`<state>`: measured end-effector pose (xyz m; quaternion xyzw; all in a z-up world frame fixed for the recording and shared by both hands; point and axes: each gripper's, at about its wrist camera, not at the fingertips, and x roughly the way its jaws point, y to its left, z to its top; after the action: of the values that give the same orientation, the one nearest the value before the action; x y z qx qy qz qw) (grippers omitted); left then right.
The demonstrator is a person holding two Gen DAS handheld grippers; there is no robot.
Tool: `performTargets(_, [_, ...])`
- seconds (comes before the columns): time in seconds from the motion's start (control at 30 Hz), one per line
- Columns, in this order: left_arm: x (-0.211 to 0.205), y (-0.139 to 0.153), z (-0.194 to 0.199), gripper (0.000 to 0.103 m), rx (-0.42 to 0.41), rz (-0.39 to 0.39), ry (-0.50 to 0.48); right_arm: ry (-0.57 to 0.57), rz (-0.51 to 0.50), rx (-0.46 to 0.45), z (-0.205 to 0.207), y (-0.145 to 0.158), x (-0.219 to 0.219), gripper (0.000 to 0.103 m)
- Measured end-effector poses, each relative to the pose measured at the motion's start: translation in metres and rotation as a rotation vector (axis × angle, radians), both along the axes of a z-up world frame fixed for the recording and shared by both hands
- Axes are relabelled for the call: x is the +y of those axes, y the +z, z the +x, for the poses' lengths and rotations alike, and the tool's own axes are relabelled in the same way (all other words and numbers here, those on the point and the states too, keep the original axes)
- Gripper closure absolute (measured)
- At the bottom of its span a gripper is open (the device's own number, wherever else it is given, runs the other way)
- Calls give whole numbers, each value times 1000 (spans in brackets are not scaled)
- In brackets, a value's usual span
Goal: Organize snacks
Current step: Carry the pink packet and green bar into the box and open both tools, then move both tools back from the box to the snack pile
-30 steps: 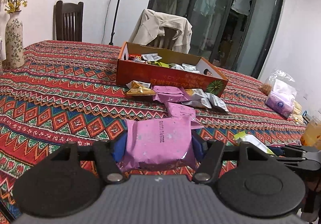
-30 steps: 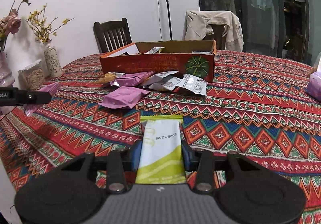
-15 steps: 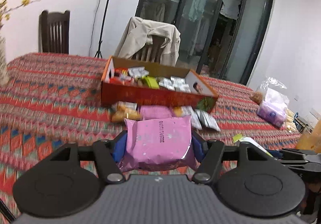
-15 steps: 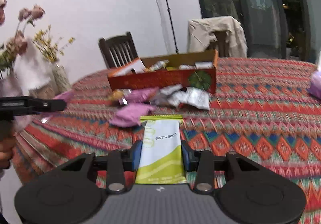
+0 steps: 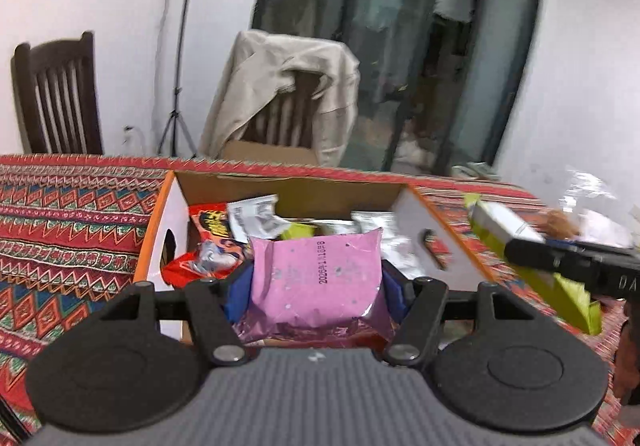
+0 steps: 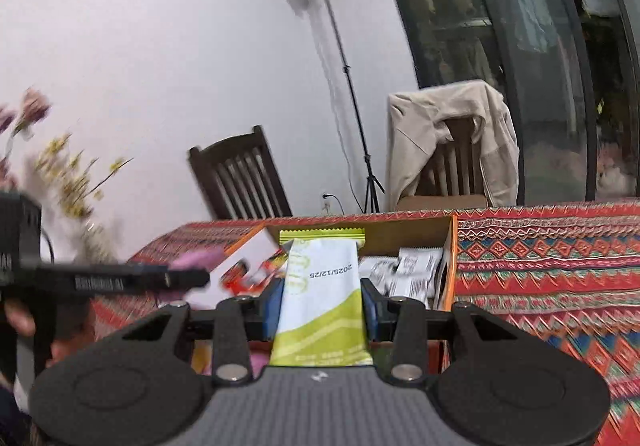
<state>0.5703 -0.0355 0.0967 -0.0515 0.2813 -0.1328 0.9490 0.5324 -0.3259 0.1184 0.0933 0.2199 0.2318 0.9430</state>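
The left hand-held gripper (image 5: 316, 286) clamps a pink snack packet (image 5: 316, 278) just over the near edge of the open cardboard box (image 5: 160, 242), whose red and silver packets lie directly ahead of it. Only the right wrist view shows the vase flowers (image 6: 68, 182) at far left. The right hand-held gripper (image 6: 324, 306) pinches a green-and-white sachet (image 6: 324, 302) above the same box; bare counter (image 6: 560, 266) spreads to its right.

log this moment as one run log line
left tool: shut on pink snack packet | right tool: shut on green-white snack packet | both at cardboard box | packets unreleased
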Motion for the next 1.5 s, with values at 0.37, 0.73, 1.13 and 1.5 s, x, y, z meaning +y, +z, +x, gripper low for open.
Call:
performTargets(0.37, [-15,-53,58,31,105,41,50,-126,-198,66,111,-42,35,64])
performTargets(0.73, [-10,-39,34,22,77,50,-17,-150,-346,89,125,-71,56,63])
performTargets(1.13, [12,24,-91,12,-93,113,-29,-18,-275,-23,24,17,32,48])
performTargets(1.5, [28,13,-240,5,-151,121,11,67,-253,-75,-135,28,9,40])
